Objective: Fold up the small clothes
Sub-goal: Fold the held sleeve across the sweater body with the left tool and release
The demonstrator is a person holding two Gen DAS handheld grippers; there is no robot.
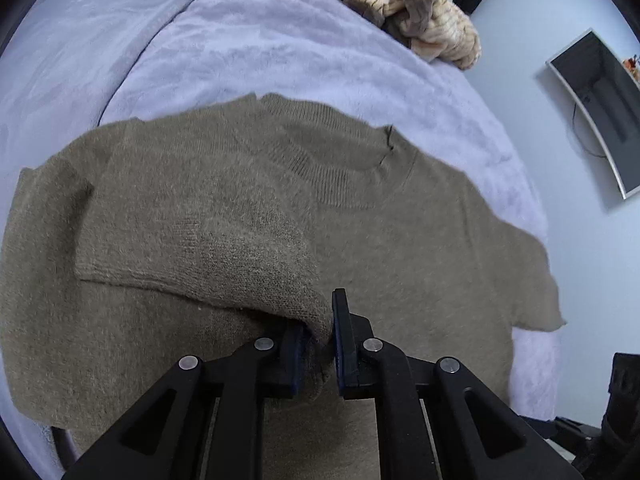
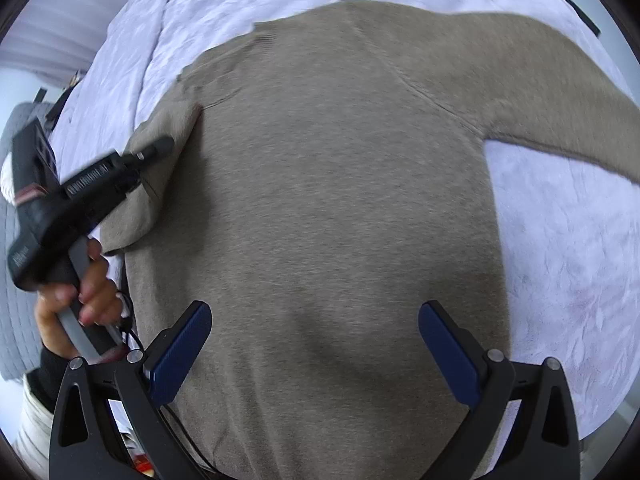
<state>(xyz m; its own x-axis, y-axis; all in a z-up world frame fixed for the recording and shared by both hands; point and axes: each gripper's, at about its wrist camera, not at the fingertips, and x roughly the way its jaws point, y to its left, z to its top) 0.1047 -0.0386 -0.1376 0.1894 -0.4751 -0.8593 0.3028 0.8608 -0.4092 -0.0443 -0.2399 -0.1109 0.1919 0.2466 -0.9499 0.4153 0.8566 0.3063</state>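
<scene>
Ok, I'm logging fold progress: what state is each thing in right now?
Sweater: spread flat on the bed, one sleeve folded across the body.
Sleeve: cuff pinched in the left gripper.
Left gripper: shut on the sleeve.
Right gripper: open, holding nothing, over the sweater.

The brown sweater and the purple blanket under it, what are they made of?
The brown sweater looks like soft knitted wool or a wool-like yarn: fine knit rows, a ribbed collar and a fuzzy, matte surface. The purple blanket looks like plush fleece, probably synthetic: short, fluffy pile with a faint sheen and soft creases. Neither fibre can be told for sure from looks alone.
</scene>
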